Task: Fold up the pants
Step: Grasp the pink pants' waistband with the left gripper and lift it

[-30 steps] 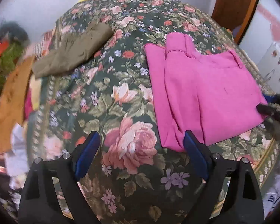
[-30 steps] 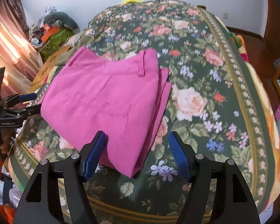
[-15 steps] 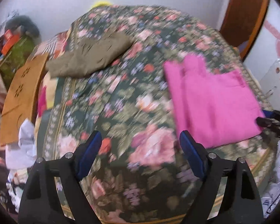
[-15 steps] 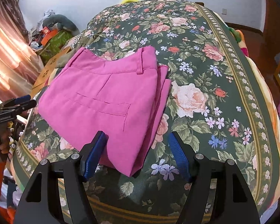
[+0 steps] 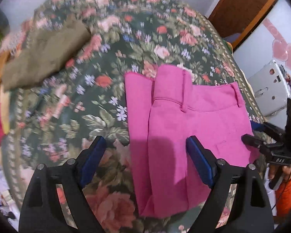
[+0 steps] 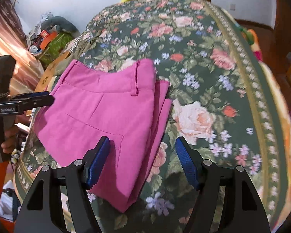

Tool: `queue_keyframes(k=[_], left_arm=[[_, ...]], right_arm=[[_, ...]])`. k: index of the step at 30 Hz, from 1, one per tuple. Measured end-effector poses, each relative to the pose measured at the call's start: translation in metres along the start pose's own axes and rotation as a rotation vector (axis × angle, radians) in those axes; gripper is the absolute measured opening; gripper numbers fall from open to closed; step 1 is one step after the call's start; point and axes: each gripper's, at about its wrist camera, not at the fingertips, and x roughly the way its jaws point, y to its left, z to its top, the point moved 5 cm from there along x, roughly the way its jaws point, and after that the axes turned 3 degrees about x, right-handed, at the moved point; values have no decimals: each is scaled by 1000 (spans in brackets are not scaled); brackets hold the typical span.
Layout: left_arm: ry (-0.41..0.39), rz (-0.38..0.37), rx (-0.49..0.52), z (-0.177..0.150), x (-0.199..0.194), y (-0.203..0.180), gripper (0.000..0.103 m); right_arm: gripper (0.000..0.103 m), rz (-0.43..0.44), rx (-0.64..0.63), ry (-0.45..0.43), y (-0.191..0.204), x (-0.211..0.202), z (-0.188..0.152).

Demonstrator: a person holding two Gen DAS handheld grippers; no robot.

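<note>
The pants [image 5: 186, 128] lie folded flat on the flowered bed [image 5: 99, 104], and from my left wrist view they sit straight ahead and a little to the right of my left hand-held gripper [image 5: 145, 159], whose jaws stand wide apart with nothing between the pads; the fabric's left edge lies below the gap. Their long axis runs away from me, waistband at the far end, folded end nearest. My right hand-held gripper [image 5: 250, 136] shows at the pants' right edge. From my right wrist view, the pants [image 6: 106, 120] lie ahead and to the left, their near corner under my right hand-held gripper [image 6: 141, 155], which is partly open and empty. I judge both equally near, one flanking each long side.
</note>
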Motion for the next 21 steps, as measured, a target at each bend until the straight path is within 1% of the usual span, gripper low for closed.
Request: queue_keyframes(k=[2,5,7,8,9,11,13,14,15,16,17,18,19,21], left_arm=[[4,-31,-23,4,6,4,87],[11,-48,-17,10,9,3,86],[15,-48,3,14,13,-2,82],[17,-48,16,16,15,-4,78],[16,-54,28,18,17,-8,71],[23,-85,40,22,22,-15,61],[21,-80,41,25,25,-16,57],[18,-83,43,26,27,-18,54],[14,-85,38,26,28,-18,54],[11,-85,28,26,28,-18,53],[6,-86,27,26,27,-17,51],[-1,-87,24,24,26,-18,48],[-6,-87,22,23,25,-18,46],[-22,-74,25,21,20,-20,38]], right_arm=[[69,19,-1,-8,-1,4,3],[69,36,0,-14,-3,8,11],[69,49,5,-17,-4,12,16],[69,52,5,-19,-4,13,18],[67,54,4,-22,-4,15,20],[65,53,-3,-32,-3,17,24],[58,54,-11,-40,-3,17,26],[52,58,-13,-46,-3,17,27],[43,62,-12,-49,-3,17,27],[37,72,-8,-53,-3,16,28],[28,88,0,-54,-2,15,28],[24,104,13,-54,-2,13,28],[23,109,17,-55,-1,12,28],[18,105,13,-63,2,10,27]])
